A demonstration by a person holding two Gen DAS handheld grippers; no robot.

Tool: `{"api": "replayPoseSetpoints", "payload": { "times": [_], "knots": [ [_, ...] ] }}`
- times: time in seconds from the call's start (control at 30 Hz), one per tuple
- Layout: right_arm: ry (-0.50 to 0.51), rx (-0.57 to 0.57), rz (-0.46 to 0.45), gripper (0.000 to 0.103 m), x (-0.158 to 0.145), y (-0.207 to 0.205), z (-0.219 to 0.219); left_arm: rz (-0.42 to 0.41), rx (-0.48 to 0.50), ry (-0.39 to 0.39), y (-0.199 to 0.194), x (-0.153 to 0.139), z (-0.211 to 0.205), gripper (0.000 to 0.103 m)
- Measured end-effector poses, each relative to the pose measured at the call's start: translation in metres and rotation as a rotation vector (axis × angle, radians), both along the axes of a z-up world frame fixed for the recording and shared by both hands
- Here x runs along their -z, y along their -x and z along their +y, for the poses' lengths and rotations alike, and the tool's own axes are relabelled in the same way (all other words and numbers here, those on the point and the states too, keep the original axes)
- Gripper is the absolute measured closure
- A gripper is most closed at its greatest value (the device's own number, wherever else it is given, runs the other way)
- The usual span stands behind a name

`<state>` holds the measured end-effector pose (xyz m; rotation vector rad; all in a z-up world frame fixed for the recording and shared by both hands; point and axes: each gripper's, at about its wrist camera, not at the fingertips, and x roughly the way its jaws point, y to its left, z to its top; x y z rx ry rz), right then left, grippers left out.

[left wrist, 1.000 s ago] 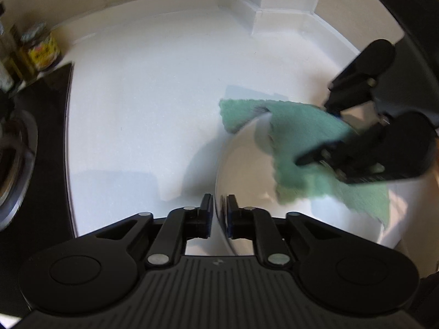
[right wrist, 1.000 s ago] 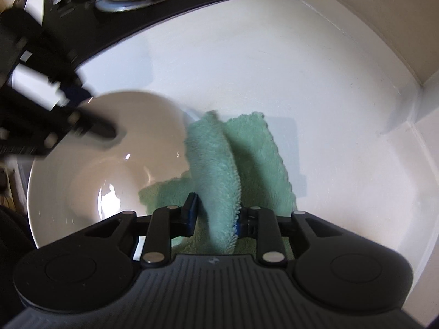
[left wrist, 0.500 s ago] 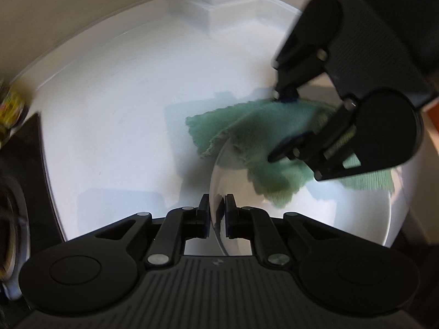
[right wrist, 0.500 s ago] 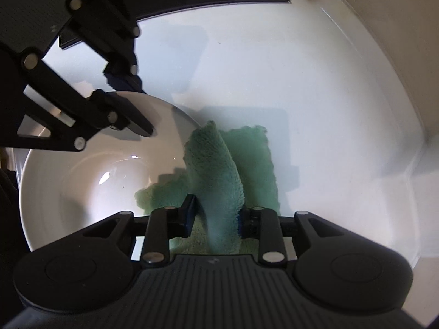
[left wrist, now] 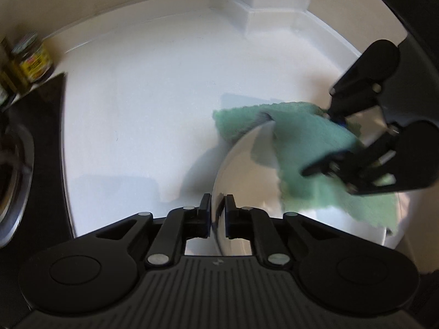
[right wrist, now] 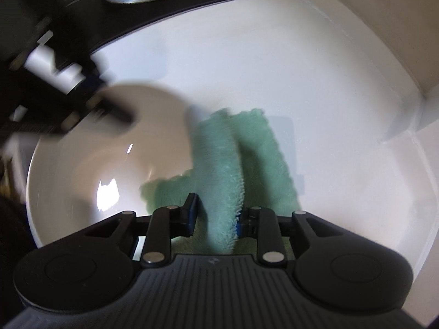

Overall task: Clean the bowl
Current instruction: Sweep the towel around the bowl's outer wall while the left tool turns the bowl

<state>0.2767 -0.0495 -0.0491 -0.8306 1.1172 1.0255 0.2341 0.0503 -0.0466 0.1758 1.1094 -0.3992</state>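
Bowl wiping at lower right of frame.
Left gripper (left wrist: 218, 213) jaws closing on bowl (left wrist: 247, 159) rim; right gripper (right wrist: 216, 213) jaws closing on green cloth (right wrist: 222, 170).

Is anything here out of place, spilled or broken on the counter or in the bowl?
Nothing stands out. The white bowl looks whole, its rim between the left gripper fingers. The green cloth, held by the right gripper, drapes over the bowl's edge onto the white counter. No spill is visible.
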Motion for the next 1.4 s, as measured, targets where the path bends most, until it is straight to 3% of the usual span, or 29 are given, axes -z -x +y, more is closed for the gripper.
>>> {"api": "replayPoseSetpoints", "payload": {
  "times": [0.13, 0.3, 0.43, 0.53, 0.73, 0.77, 0.87, 1.03, 1.2, 1.33, 1.4],
  "knots": [
    [0.029, -0.026, 0.055, 0.083, -0.003, -0.010, -0.003, -0.011, 0.103, -0.057, -0.001, 0.001, -0.013, 0.095],
    [0.029, -0.045, -0.064, 0.082, -0.009, -0.014, 0.018, -0.017, 0.149, -0.089, -0.005, 0.002, -0.026, 0.094],
    [0.036, -0.062, -0.089, 0.080, -0.006, -0.012, 0.029, -0.009, 0.070, -0.045, -0.008, 0.004, -0.018, 0.093],
    [-0.006, -0.011, -0.042, 0.082, -0.006, -0.021, 0.020, 0.010, -0.045, 0.004, -0.004, 0.004, -0.007, 0.088],
    [-0.058, 0.101, -0.017, 0.082, -0.002, -0.023, 0.006, 0.008, -0.112, 0.067, 0.006, 0.008, 0.002, 0.089],
    [-0.050, 0.100, -0.027, 0.082, -0.001, -0.020, 0.006, 0.006, -0.108, 0.069, 0.005, 0.008, 0.002, 0.094],
    [-0.018, 0.046, -0.039, 0.082, -0.004, -0.009, 0.004, -0.007, -0.057, 0.034, 0.009, 0.005, 0.003, 0.095],
    [0.046, -0.060, 0.066, 0.082, -0.005, -0.013, 0.000, -0.011, 0.079, -0.020, -0.003, 0.000, -0.010, 0.096],
    [0.068, -0.089, -0.042, 0.079, -0.006, -0.015, 0.016, -0.006, 0.150, -0.055, -0.009, -0.002, -0.017, 0.096],
    [0.055, -0.108, -0.069, 0.077, -0.006, -0.014, 0.025, -0.001, 0.112, -0.018, -0.010, -0.002, -0.011, 0.095],
    [0.037, -0.083, -0.051, 0.079, -0.006, -0.017, 0.021, 0.004, 0.054, 0.001, -0.008, -0.002, -0.007, 0.090]
  ]
}}
